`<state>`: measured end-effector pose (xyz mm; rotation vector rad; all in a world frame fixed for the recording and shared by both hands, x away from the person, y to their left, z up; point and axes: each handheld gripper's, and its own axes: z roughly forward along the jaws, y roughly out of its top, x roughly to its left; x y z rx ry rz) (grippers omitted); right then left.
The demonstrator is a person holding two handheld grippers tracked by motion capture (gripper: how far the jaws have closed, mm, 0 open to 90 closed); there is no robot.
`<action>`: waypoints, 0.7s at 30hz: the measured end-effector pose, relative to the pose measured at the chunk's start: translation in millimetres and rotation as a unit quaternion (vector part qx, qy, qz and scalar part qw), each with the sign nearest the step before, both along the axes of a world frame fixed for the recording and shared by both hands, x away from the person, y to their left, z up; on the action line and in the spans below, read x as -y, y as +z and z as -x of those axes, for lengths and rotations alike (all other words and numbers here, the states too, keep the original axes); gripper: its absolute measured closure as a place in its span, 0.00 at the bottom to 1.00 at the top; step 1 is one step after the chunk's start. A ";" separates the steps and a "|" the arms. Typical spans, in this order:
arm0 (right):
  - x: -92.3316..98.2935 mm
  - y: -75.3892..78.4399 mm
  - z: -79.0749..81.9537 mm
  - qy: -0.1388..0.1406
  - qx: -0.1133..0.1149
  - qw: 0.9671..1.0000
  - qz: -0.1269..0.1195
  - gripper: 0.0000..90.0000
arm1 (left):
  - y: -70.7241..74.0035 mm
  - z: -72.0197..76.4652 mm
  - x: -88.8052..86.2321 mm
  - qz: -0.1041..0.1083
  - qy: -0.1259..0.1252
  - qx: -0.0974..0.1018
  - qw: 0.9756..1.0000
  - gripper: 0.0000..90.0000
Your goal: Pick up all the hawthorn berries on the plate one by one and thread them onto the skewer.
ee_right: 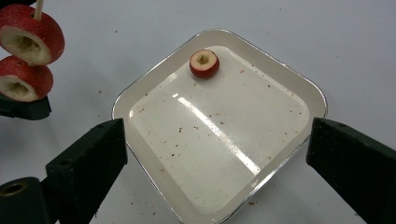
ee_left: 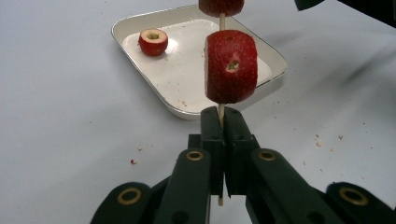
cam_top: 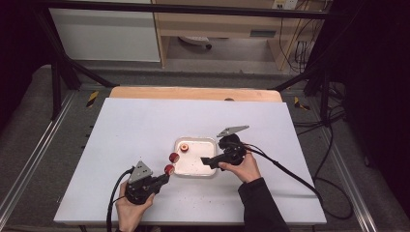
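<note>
My left gripper (ee_left: pixel 222 116) is shut on a thin wooden skewer (ee_left: pixel 221 110) that stands up from its jaws. Two red cored fruit pieces are threaded on it, a lower one (ee_left: pixel 231 65) and an upper one (ee_left: pixel 221 6). In the high view this gripper (cam_top: pixel 163 180) sits at the front left of the white tray (cam_top: pixel 196 168), with the skewered pieces (cam_top: pixel 169 168) just off the tray's left rim. A third cored piece (cam_top: pixel 183 147) lies in the tray's far left corner. My right gripper (ee_right: pixel 217 140) hangs open over the tray (ee_right: pixel 261 116), nothing between its jaws, the loose piece (ee_right: pixel 204 63) ahead of it.
The tray rests near the middle of a white tabletop (cam_top: pixel 145 125) speckled with small red crumbs. A wooden strip (cam_top: pixel 193 93) runs along the far edge. Black cables (cam_top: pixel 290 169) trail from both grippers towards the front and right.
</note>
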<state>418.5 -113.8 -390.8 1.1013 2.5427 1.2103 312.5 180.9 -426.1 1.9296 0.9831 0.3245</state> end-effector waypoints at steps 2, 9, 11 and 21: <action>-3.2 0.1 -2.6 0.003 0.001 1.000 0.008 0.07 | -0.2 -0.2 -1.0 -0.001 0.003 0.000 1.000 0.98; -15.9 1.1 -13.6 0.011 -0.004 1.000 0.026 0.07 | -0.9 1.0 -8.9 0.000 0.009 -0.001 1.000 0.98; -19.9 1.0 -16.0 0.013 -0.002 0.999 0.030 0.07 | -1.5 0.8 -10.8 0.001 0.011 -0.001 1.000 0.98; -41.1 -0.1 -34.9 0.033 -0.007 0.997 0.068 0.07 | -4.1 0.3 -16.8 0.002 0.013 -0.005 1.000 0.98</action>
